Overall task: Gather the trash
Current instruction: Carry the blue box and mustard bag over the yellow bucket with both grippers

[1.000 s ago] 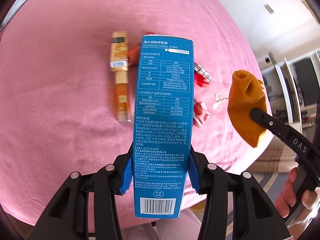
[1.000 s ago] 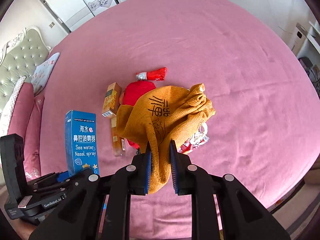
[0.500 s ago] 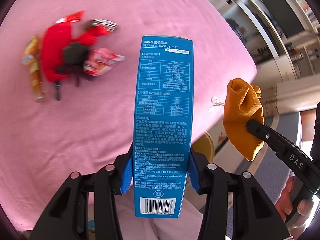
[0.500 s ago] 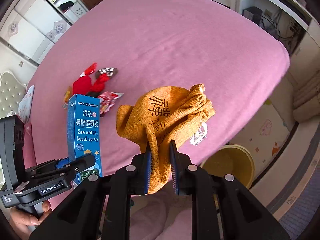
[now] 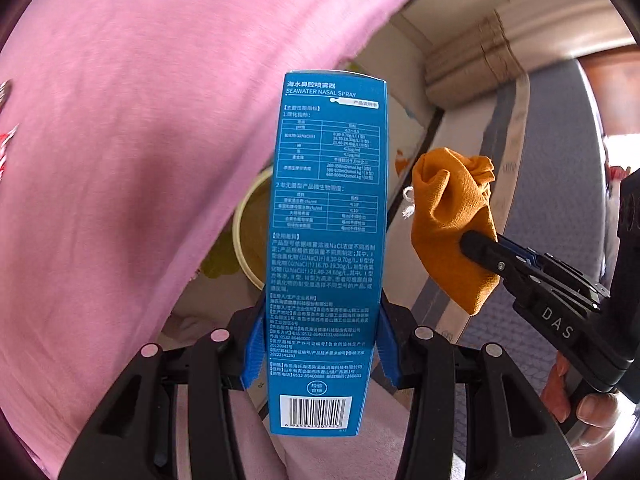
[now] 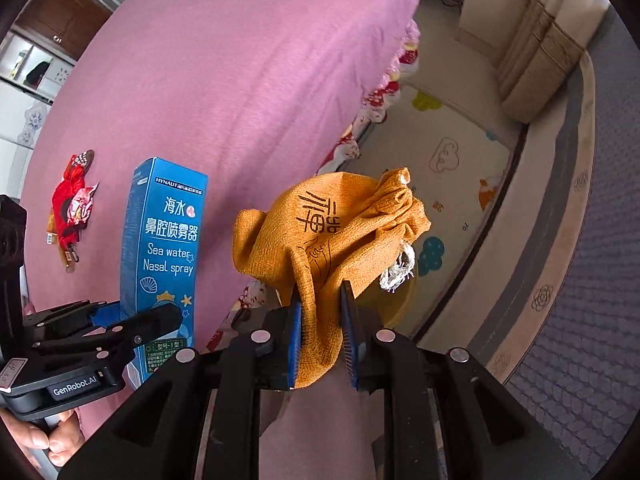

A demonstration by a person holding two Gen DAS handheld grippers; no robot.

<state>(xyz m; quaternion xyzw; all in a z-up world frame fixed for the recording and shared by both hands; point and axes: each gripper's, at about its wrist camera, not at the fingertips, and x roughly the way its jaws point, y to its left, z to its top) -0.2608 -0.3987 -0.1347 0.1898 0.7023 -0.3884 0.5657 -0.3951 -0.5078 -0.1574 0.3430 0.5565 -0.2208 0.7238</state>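
My left gripper (image 5: pixel 320 344) is shut on a tall blue nasal spray box (image 5: pixel 326 240), held upright beyond the bed's edge; the box also shows in the right wrist view (image 6: pixel 164 248). My right gripper (image 6: pixel 320 344) is shut on an orange cloth pouch (image 6: pixel 332 232) with a white drawstring; the pouch also shows in the left wrist view (image 5: pixel 452 224). A yellow bin (image 5: pixel 250 236) stands on the floor below, mostly hidden behind the box; in the right wrist view only its rim (image 6: pixel 400 308) shows under the pouch.
The pink bed (image 6: pixel 220 80) fills the left. Red wrappers and small packets (image 6: pixel 74 204) lie on it far left. A patterned play mat (image 6: pixel 452 168) covers the floor, with a grey carpet (image 6: pixel 580 320) to the right.
Both grippers have swung right, off the bed and over the floor, carrying the box and the pouch. The yellow bin has come under them. The remaining trash on the bed has slid left.
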